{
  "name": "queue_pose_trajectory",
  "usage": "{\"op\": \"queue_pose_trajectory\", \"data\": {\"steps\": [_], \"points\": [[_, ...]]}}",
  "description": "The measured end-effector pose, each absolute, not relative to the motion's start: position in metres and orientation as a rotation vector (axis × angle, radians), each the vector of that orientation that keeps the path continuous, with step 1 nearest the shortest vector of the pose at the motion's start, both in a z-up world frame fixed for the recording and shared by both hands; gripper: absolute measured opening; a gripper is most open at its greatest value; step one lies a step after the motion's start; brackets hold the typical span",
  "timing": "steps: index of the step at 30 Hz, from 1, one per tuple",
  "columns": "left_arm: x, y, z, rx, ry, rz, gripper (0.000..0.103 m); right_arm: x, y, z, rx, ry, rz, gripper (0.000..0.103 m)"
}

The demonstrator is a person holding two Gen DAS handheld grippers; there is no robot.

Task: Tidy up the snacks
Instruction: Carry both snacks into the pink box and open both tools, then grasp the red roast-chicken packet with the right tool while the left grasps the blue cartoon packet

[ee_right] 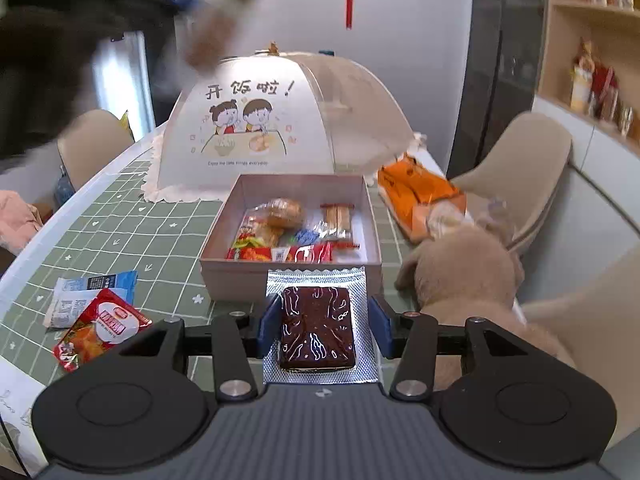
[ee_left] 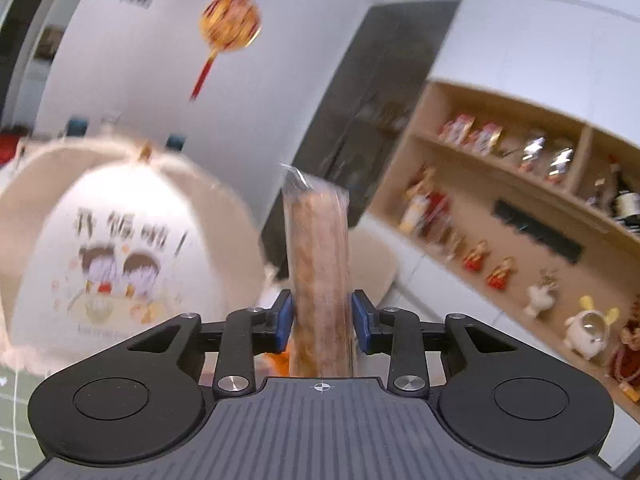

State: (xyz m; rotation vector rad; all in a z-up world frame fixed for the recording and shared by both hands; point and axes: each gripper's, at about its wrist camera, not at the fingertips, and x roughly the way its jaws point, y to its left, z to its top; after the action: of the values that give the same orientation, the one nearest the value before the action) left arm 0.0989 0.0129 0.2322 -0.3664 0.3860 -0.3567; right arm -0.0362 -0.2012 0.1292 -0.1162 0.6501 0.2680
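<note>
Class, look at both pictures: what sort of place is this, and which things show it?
Probably a home dining room: a table with a checked cloth, a mesh food cover on it, padded chairs, and wall shelves of bottles and ornaments.

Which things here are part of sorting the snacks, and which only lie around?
For the job: brown snack pack in left gripper; dark snack pack in right gripper; snack box; red packet; blue-white packet.

Just lying about: food cover; plush toy; orange bag.

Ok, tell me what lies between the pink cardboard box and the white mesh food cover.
Only bare green checked tablecloth separates the pink cardboard box from the white mesh food cover, in the right wrist view.
</note>
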Motion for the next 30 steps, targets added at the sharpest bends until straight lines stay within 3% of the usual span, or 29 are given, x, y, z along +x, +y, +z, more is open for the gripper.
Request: {"op": "queue_pose_trajectory", "data": {"steps": [6, 13, 15, 17, 20, 30], "points": [[0.087, 0.052, 0.198, -0.495, 0.449, -0.302, 0.036, -0.03, -0.207, 0.135, -0.117, 0.661, 0.251, 0.048], [0.031, 0.085, 0.11, -0.497, 0.771, -0.206, 0.036, 0.019, -0.207, 0.158, -0.03, 0.646, 0.281, 0.048], [0.018, 0.091, 0.093, -0.509, 0.819, -0.204, 0.035, 0.047, -0.199, 0.177, 0.005, 0.6, 0.322, 0.051], [0.011, 0.098, 0.079, -0.521, 0.847, -0.167, 0.035, 0.079, -0.186, 0.191, 0.016, 0.573, 0.376, 0.074], [-0.002, 0.116, 0.069, -0.488, 0.871, -0.075, 0.035, 0.101, -0.171, 0.195, -0.019, 0.555, 0.324, 0.074], [-0.052, 0.162, 0.041, -0.472, 0.947, 0.16, 0.035, 0.069, -0.145, 0.106, -0.107, 0.828, 0.407, 0.074]]}}
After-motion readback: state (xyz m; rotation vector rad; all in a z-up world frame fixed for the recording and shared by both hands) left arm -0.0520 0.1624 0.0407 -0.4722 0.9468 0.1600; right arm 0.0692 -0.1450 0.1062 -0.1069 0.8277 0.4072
